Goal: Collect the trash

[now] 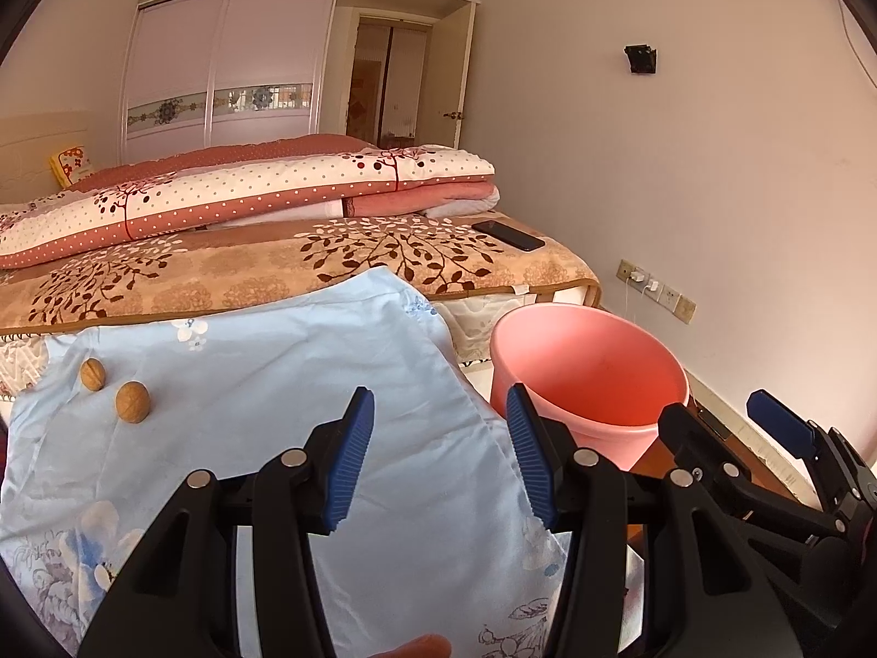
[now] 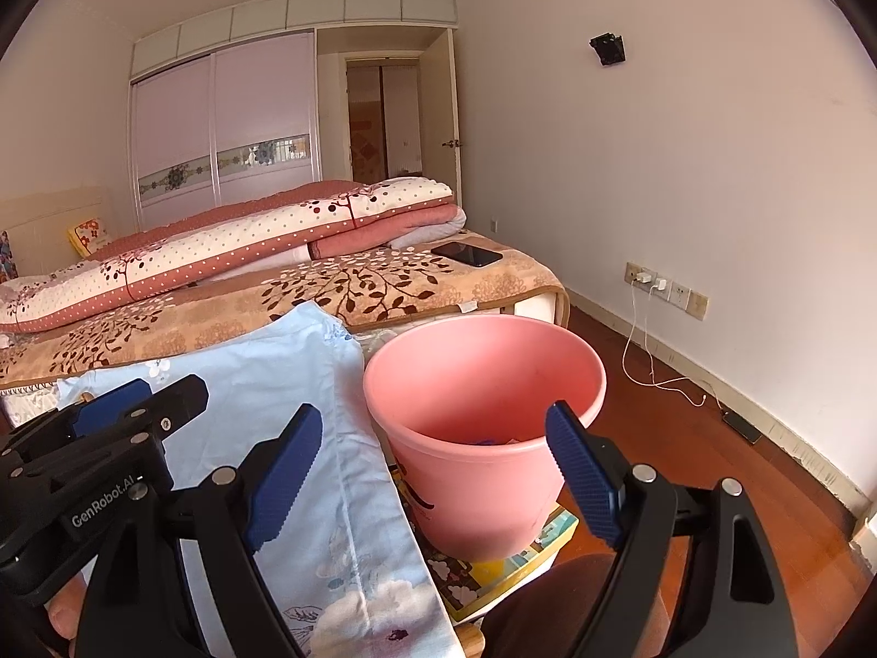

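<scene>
Far off to the left gripper's left, two walnuts lie side by side on the pale blue floral cloth, well clear of its fingers. That gripper hangs over the cloth with its blue pads spread apart and nothing between them. Just ahead and to its right stands the pink bucket. The right gripper sits close beside the left one, jaws wide and holding nothing, the bucket directly in front of it, some scraps dimly visible at the bottom. Beyond both, a phone rests on the bed.
</scene>
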Action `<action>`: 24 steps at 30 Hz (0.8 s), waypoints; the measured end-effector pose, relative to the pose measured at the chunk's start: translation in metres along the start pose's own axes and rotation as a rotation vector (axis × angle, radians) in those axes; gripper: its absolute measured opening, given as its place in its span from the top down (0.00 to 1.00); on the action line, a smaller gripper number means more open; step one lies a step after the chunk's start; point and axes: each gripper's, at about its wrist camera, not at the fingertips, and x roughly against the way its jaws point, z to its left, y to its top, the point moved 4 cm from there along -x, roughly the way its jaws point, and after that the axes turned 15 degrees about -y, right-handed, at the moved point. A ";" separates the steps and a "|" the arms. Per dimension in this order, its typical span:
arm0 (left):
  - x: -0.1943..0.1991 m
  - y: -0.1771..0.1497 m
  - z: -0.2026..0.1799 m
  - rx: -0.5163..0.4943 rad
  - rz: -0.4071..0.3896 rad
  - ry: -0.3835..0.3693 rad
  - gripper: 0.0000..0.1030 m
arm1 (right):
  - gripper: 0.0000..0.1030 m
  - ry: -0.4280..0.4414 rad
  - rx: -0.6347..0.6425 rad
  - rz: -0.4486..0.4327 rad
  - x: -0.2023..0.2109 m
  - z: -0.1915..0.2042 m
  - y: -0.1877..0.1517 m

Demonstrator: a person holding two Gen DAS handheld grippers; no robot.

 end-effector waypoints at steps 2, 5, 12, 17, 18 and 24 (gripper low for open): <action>0.001 -0.001 0.000 0.004 0.003 -0.001 0.51 | 0.20 0.003 -0.001 0.004 0.000 0.000 -0.001; 0.001 -0.002 0.001 0.004 0.005 0.001 0.51 | 0.20 0.000 0.003 -0.001 0.001 0.000 -0.002; 0.002 -0.005 0.001 0.006 0.009 0.006 0.51 | 0.20 -0.004 -0.004 -0.012 0.003 -0.001 -0.001; 0.004 -0.004 0.002 0.007 0.004 0.012 0.51 | 0.20 -0.008 -0.017 -0.017 0.004 -0.002 -0.001; 0.004 -0.004 0.002 0.007 0.004 0.014 0.51 | 0.20 -0.009 -0.018 -0.019 0.004 -0.002 -0.001; 0.004 -0.004 0.002 0.012 0.000 0.021 0.51 | 0.20 -0.026 -0.023 -0.033 0.005 -0.004 -0.001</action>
